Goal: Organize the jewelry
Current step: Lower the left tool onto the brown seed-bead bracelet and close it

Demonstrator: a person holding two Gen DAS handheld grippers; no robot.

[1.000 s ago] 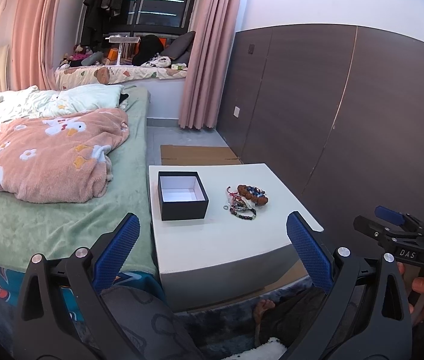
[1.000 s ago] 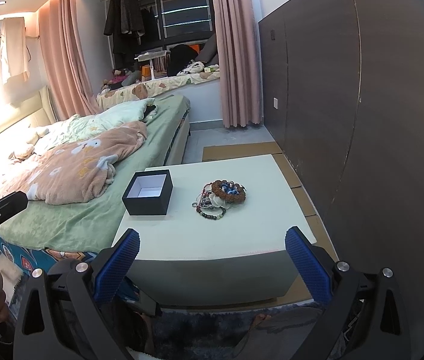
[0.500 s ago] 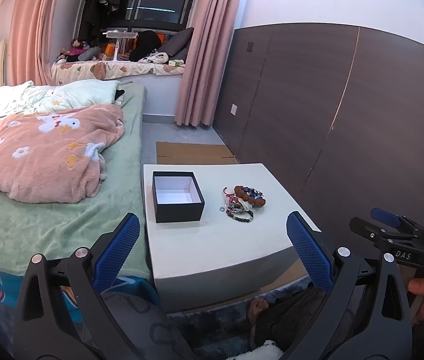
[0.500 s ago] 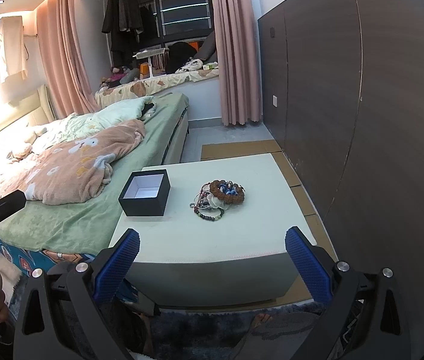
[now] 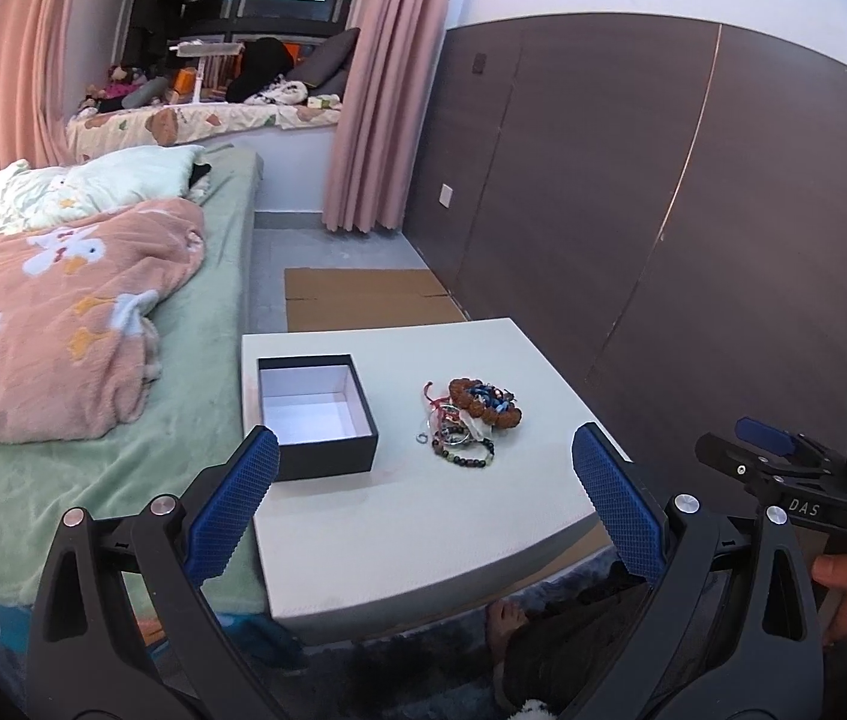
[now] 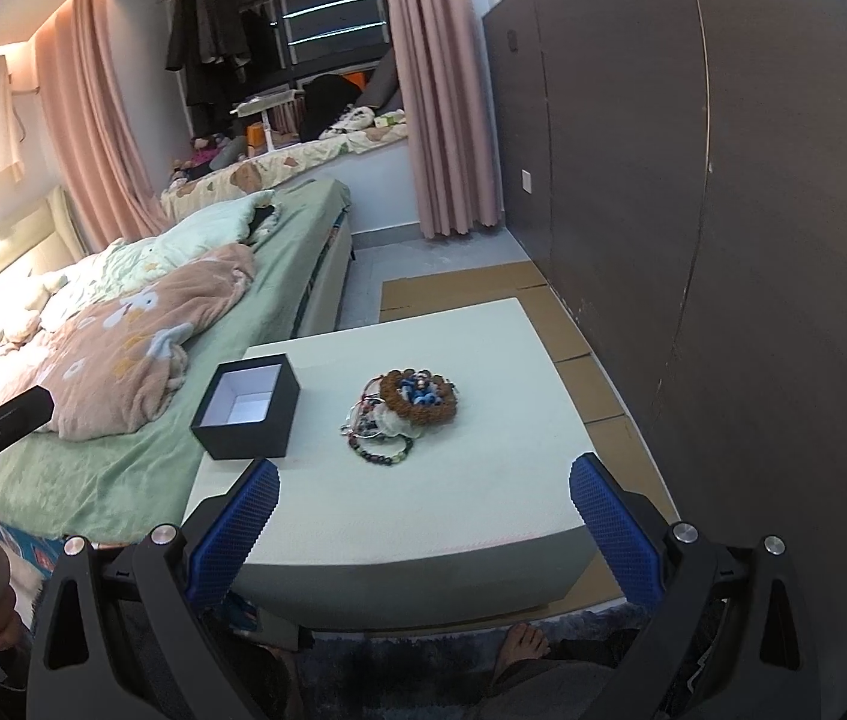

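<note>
A pile of bracelets and bead strings (image 5: 471,417) lies on a low white table (image 5: 423,516), also in the right wrist view (image 6: 405,411). An open black box with a white inside (image 5: 315,411) stands left of the pile, empty; it also shows in the right wrist view (image 6: 246,408). My left gripper (image 5: 423,480) is open and empty, above the table's near edge. My right gripper (image 6: 423,498) is open and empty, also short of the pile. The right gripper's body (image 5: 807,480) shows at the right of the left wrist view.
A bed with a green sheet and pink blanket (image 5: 63,324) runs along the table's left side. A dark wall panel (image 5: 663,210) stands to the right. Cardboard (image 5: 363,300) lies on the floor behind the table. A bare foot (image 6: 522,642) rests under the near edge.
Both grippers have moved forward toward the table; the box and the pile look larger and nearer. Both stay open.
</note>
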